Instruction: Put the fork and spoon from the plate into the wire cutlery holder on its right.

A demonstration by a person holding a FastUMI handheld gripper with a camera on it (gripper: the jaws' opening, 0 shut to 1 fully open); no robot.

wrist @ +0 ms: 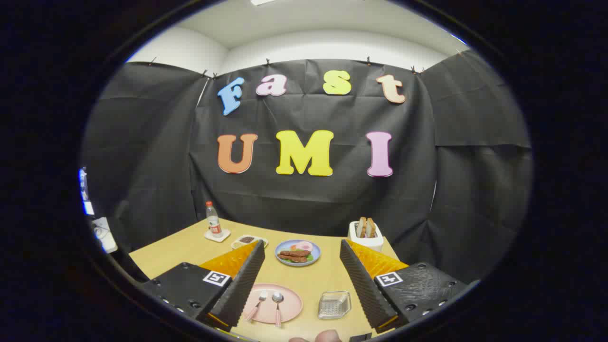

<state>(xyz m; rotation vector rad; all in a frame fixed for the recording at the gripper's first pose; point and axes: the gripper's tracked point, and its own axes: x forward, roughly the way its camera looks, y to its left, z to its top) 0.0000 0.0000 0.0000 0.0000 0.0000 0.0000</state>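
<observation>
Table (190,247) (tan wood) | black cloth wall | fingers (302,273) spread wide, holding nothing

My fingers (300,280) spread wide above tan table (190,249). On table between them: pink plate (289,311), wire holder (334,304) to its right. Beyond: blue food plate (285,247), small tray (237,243), bottle (213,221) on coaster (223,235), white toaster (365,242).
</observation>
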